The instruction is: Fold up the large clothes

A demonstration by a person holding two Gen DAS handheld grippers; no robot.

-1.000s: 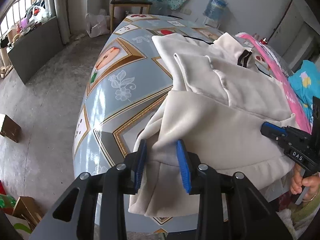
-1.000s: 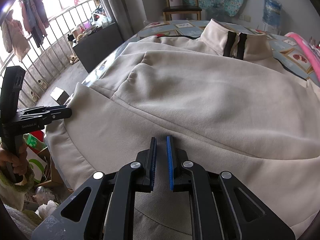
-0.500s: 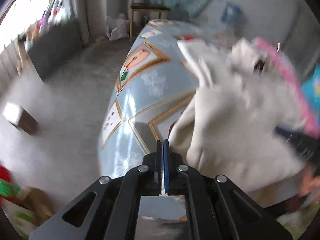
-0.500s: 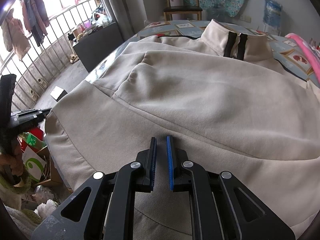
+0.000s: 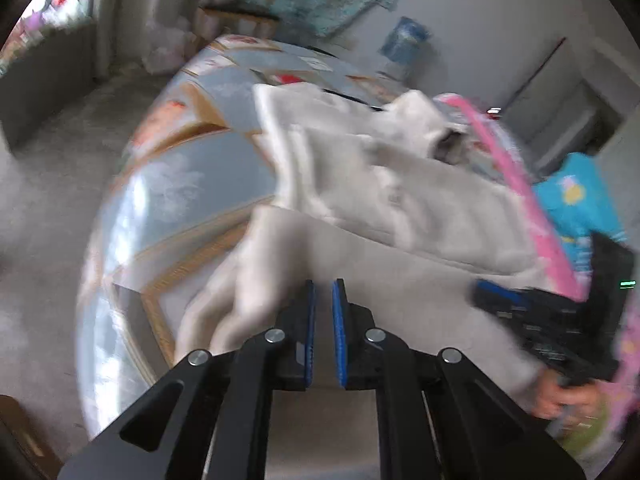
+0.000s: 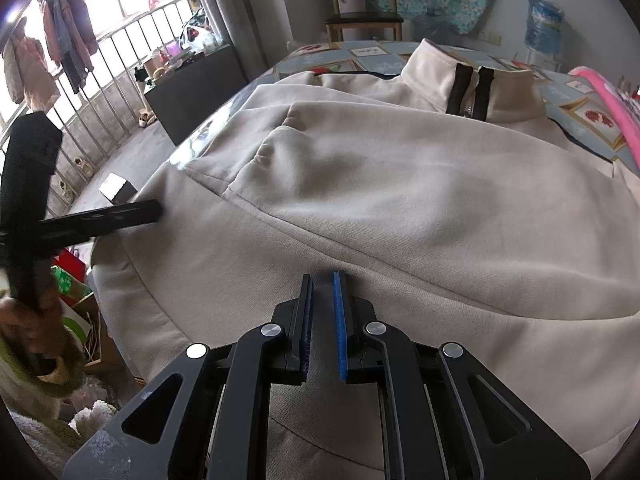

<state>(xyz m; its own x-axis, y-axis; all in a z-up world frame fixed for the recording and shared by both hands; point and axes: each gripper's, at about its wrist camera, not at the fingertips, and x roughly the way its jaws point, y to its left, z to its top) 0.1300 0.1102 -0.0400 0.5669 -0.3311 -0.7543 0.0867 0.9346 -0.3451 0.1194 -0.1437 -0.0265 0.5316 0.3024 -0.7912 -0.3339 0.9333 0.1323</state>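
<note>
A cream zip-collar jacket (image 6: 400, 184) lies spread over the patterned table (image 5: 192, 176), its collar (image 6: 470, 92) at the far side. My right gripper (image 6: 322, 276) is shut on a fold of cloth near the jacket's near hem. It also shows at the right of the left wrist view, the right gripper (image 5: 480, 290) held by a hand. My left gripper (image 5: 322, 284) hovers over the jacket's (image 5: 420, 208) left edge. Its jaws are opening, only a narrow slit apart, with cloth seen through the slit but not pinched. In the right wrist view, the left gripper (image 6: 154, 210) tip sits at the jacket's side edge.
A pink hoop (image 5: 516, 184) and a blue garment (image 5: 576, 196) lie at the table's right side. A wooden chair (image 6: 362, 20) stands beyond the table. A dark cabinet (image 6: 200, 88) and railing are at the left. Boxes and bags (image 6: 72, 280) sit on the floor.
My left gripper let go of the hem, snapped shut beside the table edge, then swung right over the jacket with a slit showing. The right gripper has kept still, holding its fold.
</note>
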